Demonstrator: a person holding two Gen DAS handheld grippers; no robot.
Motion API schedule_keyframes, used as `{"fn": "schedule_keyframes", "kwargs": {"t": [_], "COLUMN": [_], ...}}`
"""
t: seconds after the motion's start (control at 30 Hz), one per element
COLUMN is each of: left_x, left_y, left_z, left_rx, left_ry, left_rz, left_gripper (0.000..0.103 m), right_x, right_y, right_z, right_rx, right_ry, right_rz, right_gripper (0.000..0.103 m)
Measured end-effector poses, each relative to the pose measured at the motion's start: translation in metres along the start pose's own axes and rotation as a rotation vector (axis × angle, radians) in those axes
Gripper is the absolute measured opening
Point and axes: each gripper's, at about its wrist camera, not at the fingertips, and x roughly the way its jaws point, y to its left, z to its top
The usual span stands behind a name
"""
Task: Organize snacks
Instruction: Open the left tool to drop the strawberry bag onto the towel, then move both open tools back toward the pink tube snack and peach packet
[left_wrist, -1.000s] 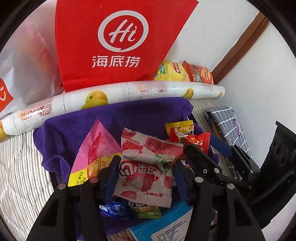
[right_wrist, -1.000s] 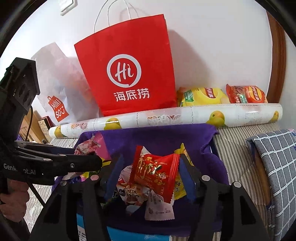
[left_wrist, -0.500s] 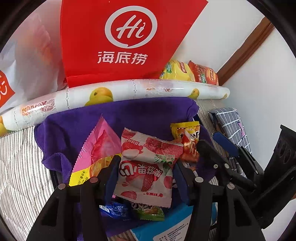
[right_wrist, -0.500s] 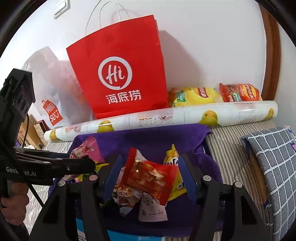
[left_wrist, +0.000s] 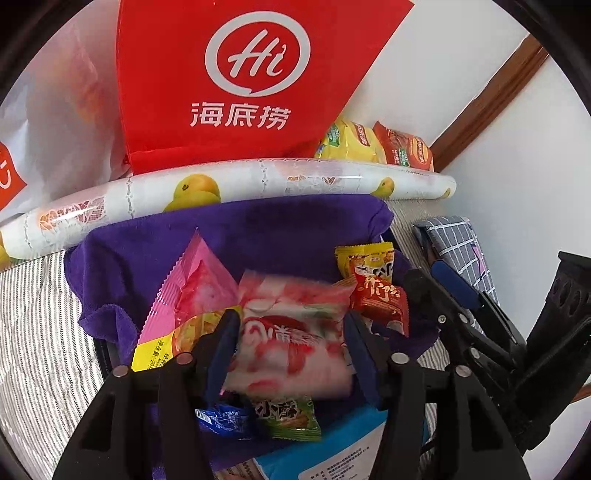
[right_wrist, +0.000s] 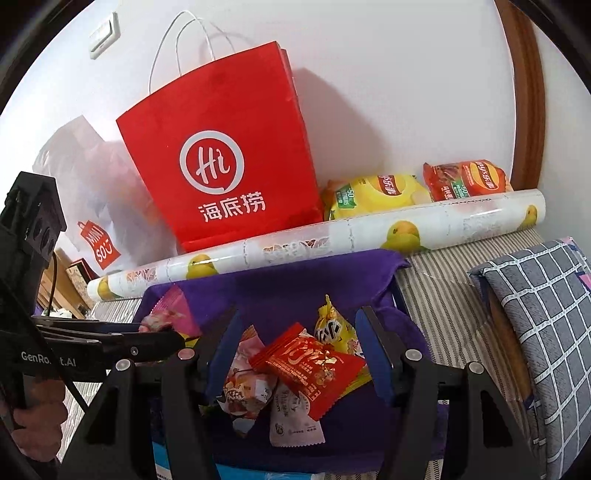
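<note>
A bin lined with purple cloth (left_wrist: 295, 229) holds a pile of snack packets. The jaws of my left gripper (left_wrist: 291, 321) are opening; the pink-and-white strawberry packet (left_wrist: 291, 347) between them is blurred and slipping free. Beside it lie a pink packet (left_wrist: 192, 291), a yellow packet (left_wrist: 365, 258), a blue candy (left_wrist: 221, 421) and a green packet (left_wrist: 291, 417). My right gripper (right_wrist: 298, 317) stands open over the pile. A red packet (right_wrist: 310, 365) lies tilted on other packets below its fingers. The left gripper (right_wrist: 159, 334) shows side-on at left.
Behind the bin lies a long duck-print roll (right_wrist: 332, 232), then a red paper bag (right_wrist: 229, 166), a white bag (right_wrist: 92, 206) and two chip bags (right_wrist: 373, 192). A grey checked cushion (right_wrist: 535, 332) is at right. Striped bedding (left_wrist: 37, 332) surrounds the bin. A hand (right_wrist: 33, 410) holds the left gripper.
The left fingers have spread and the strawberry packet has gone blurred and sagged. The red packet has tipped from upright to lying on the pile.
</note>
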Motion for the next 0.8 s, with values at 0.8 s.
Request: {"fn": "schedule_keyframes", "kwargs": {"t": [0.8], "left_x": [-0.071], "left_y": [-0.006], "left_z": [-0.001], "left_rx": [0.013], "left_ry": [-0.147], "left_rz": [-0.060], "left_gripper": [0.073], "right_x": [-0.054], "right_y": [0.019], "right_z": [-0.005], "right_rx": [-0.050], "right_ry": [-0.054], "right_rz": [-0.049], "right_gripper": [0.063]}}
